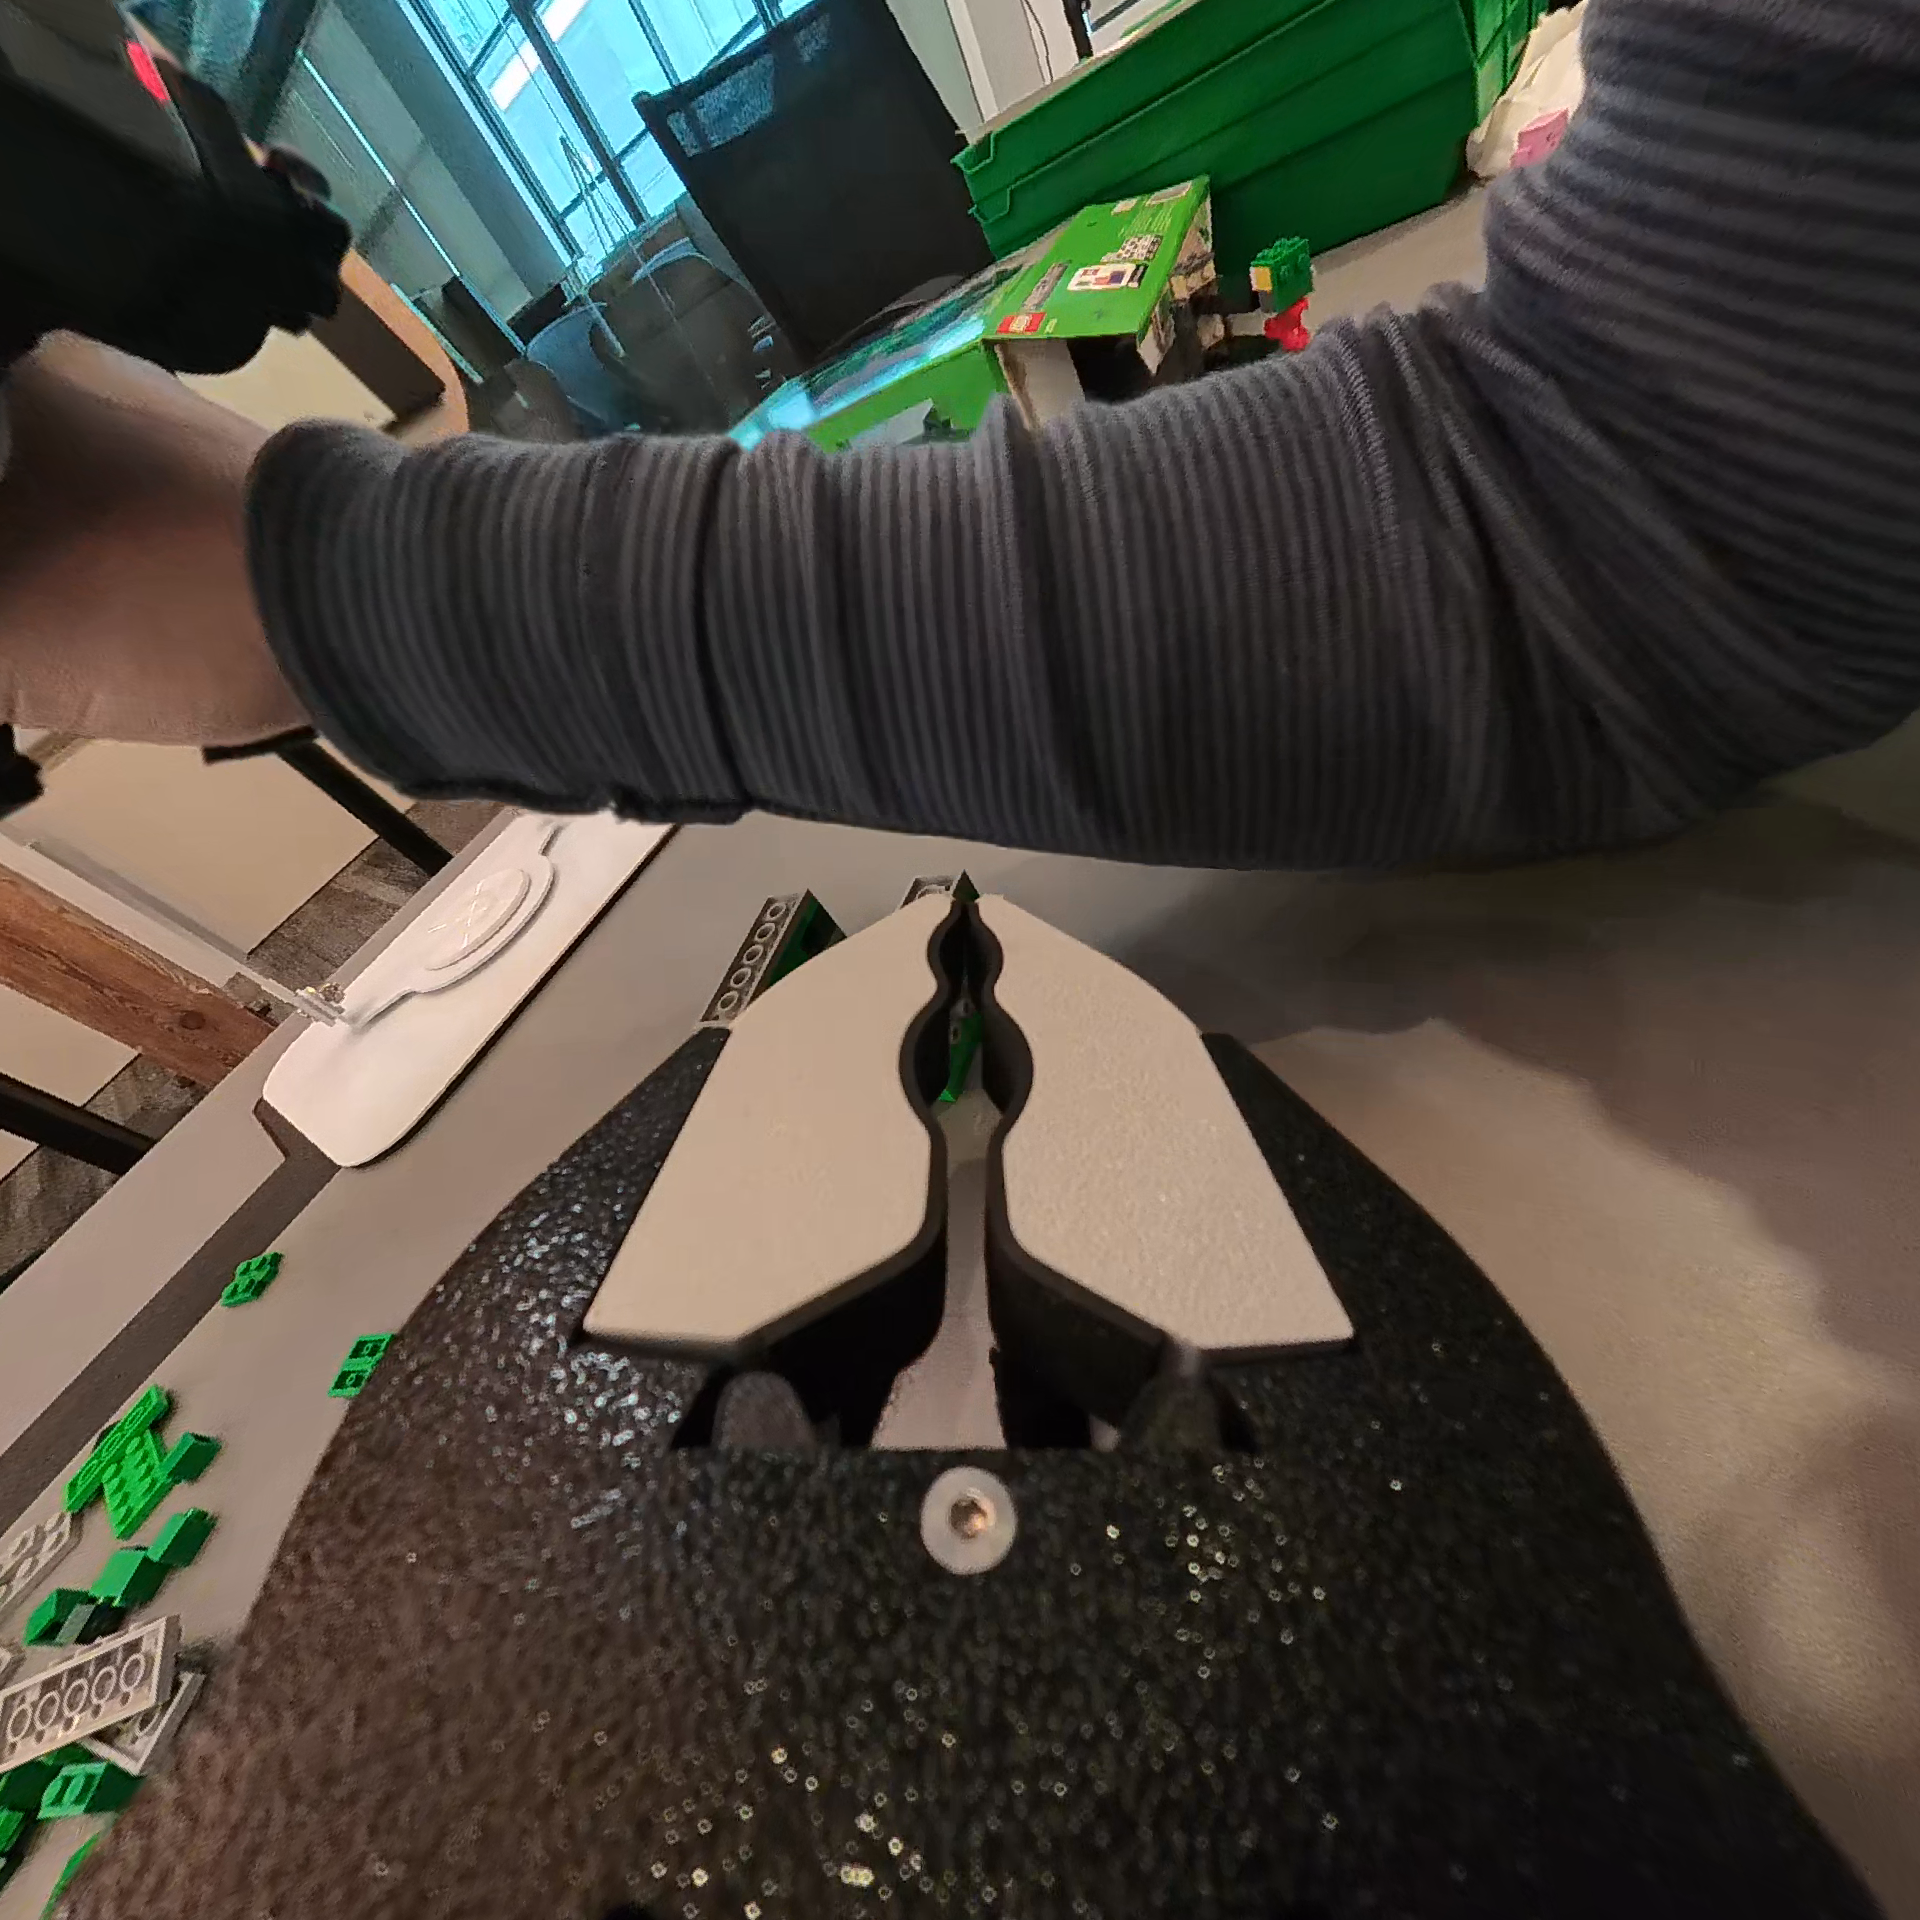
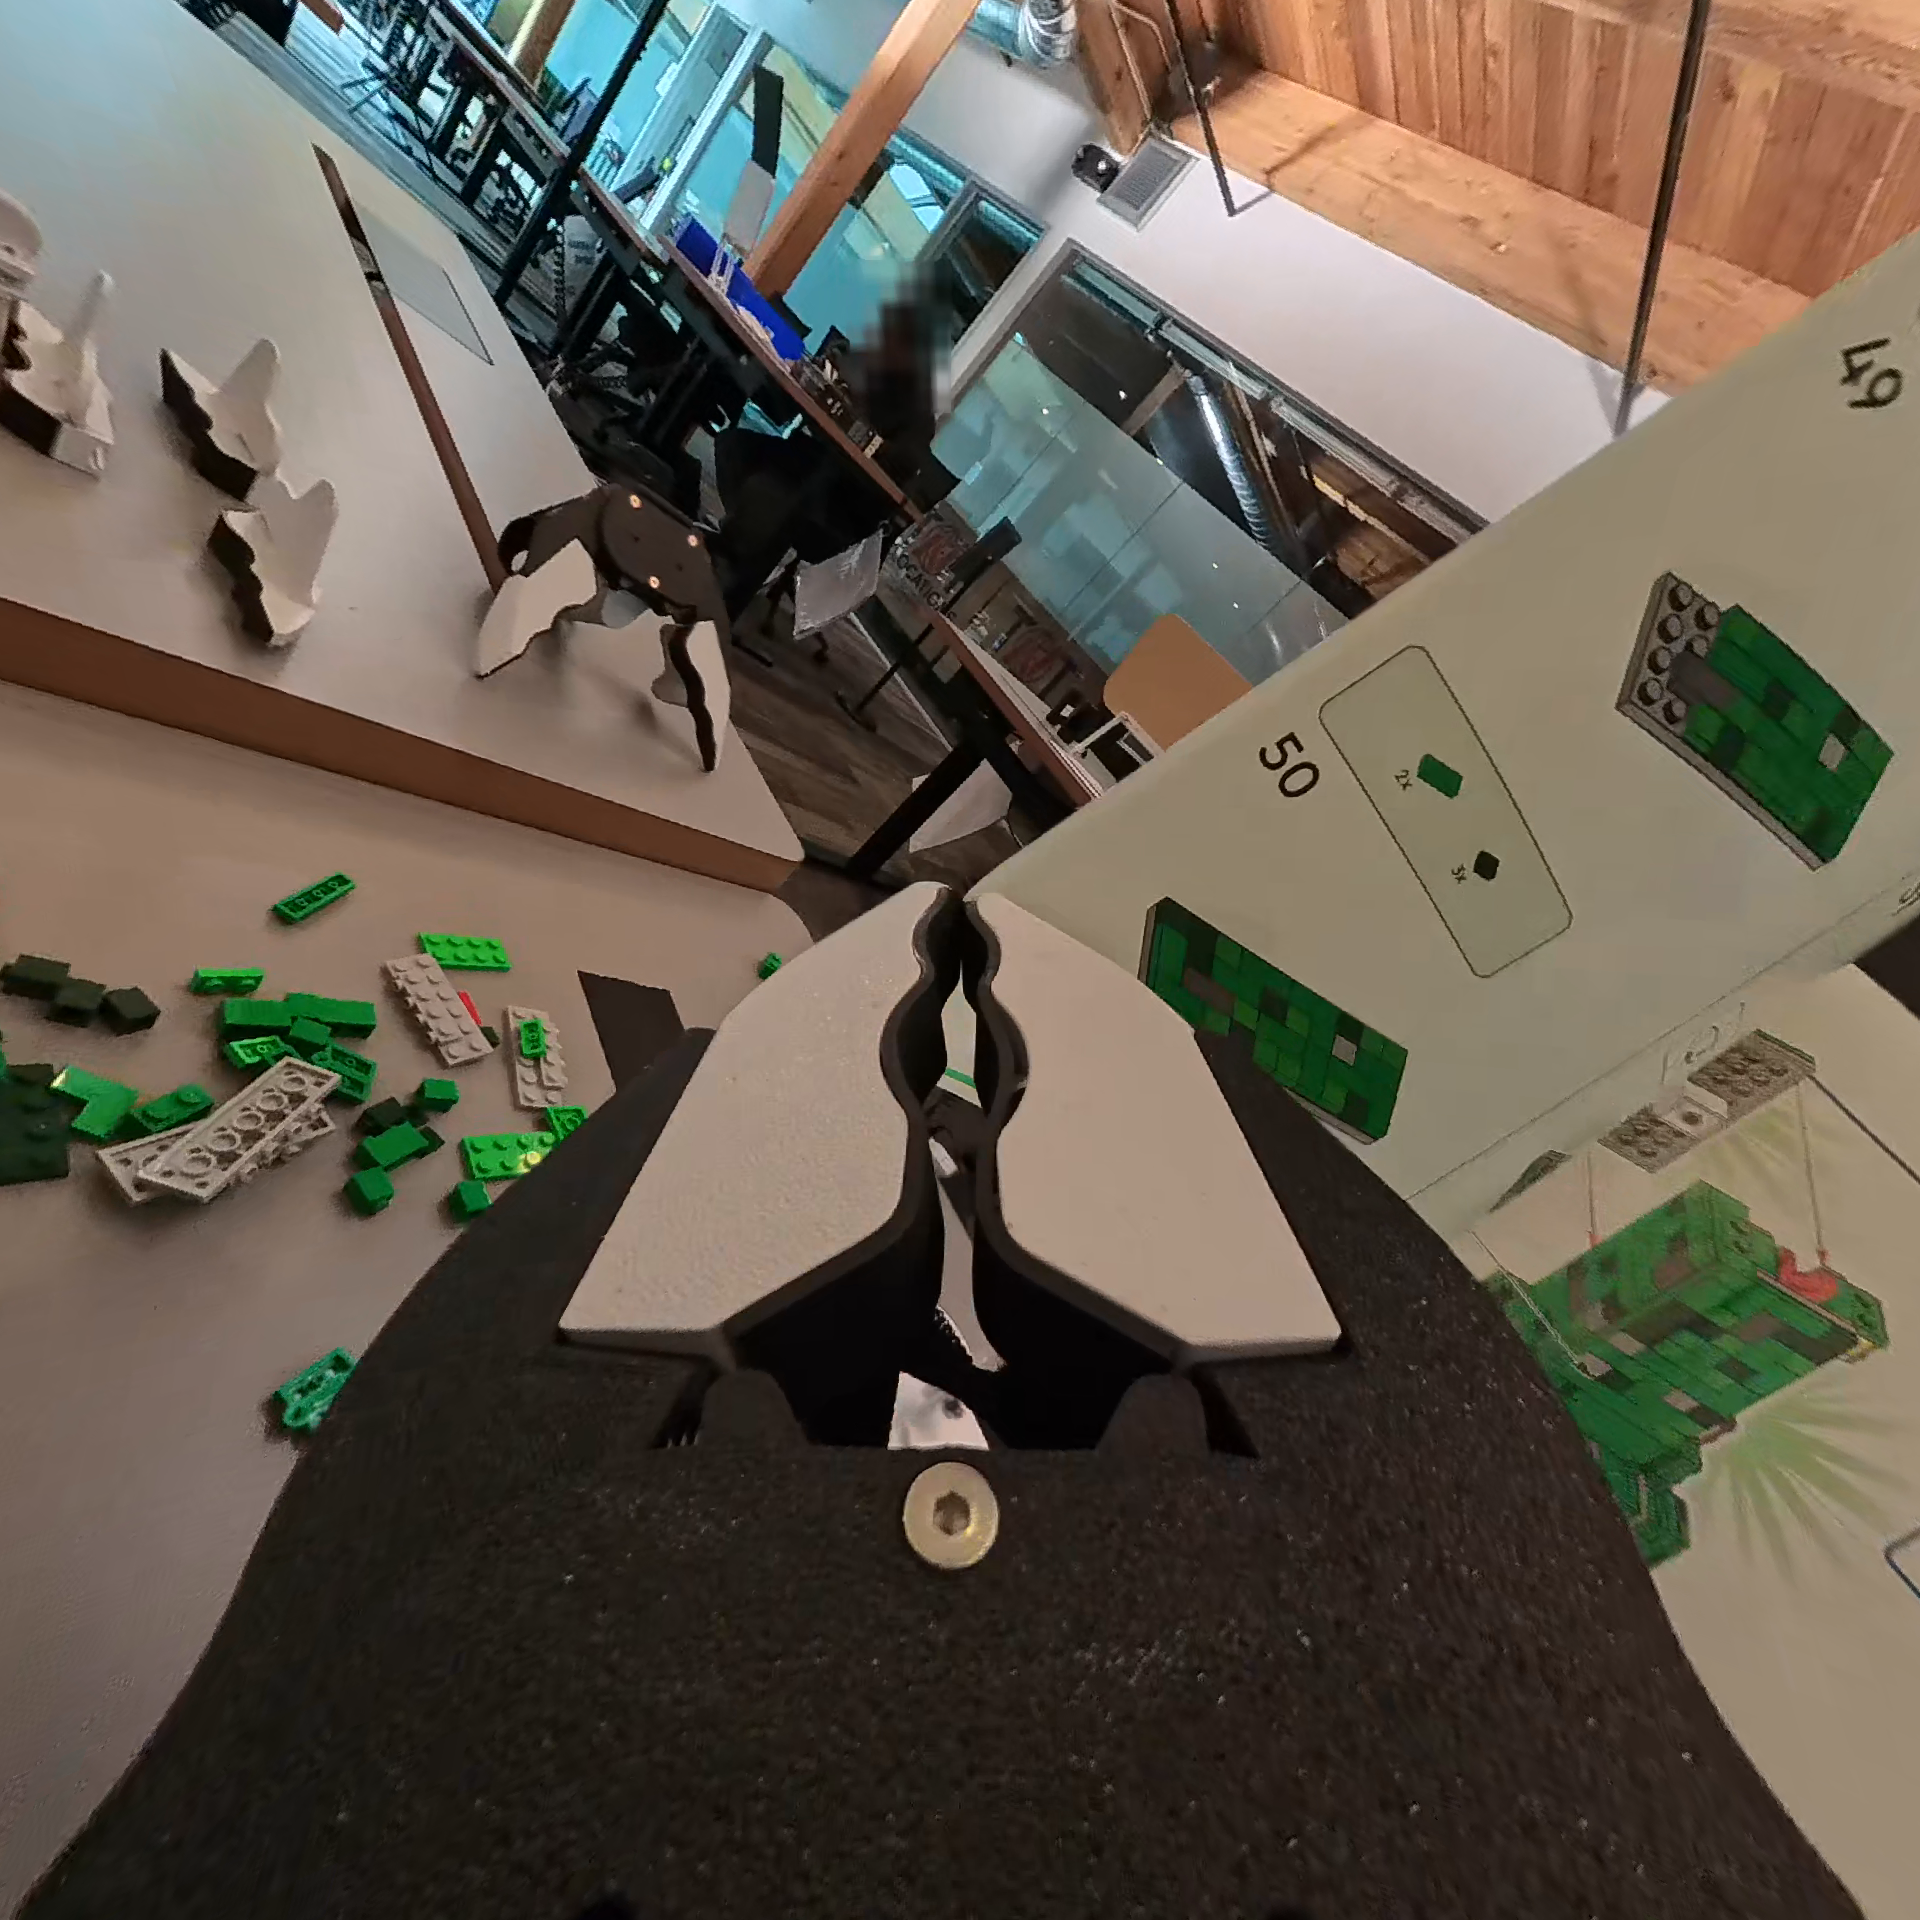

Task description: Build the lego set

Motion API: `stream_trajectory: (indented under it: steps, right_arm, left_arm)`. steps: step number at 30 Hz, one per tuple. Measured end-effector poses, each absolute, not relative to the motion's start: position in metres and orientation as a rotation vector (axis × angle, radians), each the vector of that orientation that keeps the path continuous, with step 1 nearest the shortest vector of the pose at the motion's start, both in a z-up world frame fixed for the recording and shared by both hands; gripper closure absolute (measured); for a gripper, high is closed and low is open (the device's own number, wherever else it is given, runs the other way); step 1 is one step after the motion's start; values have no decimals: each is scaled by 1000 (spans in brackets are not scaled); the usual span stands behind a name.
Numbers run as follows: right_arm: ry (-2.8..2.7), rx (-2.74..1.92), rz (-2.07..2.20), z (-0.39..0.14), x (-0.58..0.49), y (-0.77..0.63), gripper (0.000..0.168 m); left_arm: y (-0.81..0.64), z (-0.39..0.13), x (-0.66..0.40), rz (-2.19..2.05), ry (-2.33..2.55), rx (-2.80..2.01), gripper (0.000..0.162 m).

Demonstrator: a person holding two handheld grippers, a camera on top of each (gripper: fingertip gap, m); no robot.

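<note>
On the grey table in the left wrist view, the left gripper (image 1: 964, 914) is closed on a part-built green-and-grey assembly (image 1: 961, 1049), while in the right wrist view the right gripper (image 2: 958, 914) pinches the instruction booklet (image 2: 1558, 831), loose bricks (image 2: 281, 1081) at left awaiting use, so much building seems left.

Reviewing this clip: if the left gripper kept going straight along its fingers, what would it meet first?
Probably the grey-and-green lego assembly on the table, showing just past the shut left gripper and through the gap between its fingers. The ribbed grey sleeve crosses above that line. Depth is unclear, and contact may already exist.
</note>
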State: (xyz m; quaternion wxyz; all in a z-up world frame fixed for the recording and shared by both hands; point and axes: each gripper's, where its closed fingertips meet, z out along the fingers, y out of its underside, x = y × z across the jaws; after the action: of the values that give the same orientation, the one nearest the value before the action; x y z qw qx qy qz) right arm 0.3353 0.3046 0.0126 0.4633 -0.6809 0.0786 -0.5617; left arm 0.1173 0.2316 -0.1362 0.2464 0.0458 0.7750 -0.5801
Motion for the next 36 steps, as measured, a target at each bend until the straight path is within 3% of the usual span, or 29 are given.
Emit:
stream_trajectory:
  steps: [36]
  right_arm:
    - [201, -1699, -1409, 7, 340, 296, 168]
  left_arm:
    - [232, -137, 117, -1571, 2118, 136, 162]
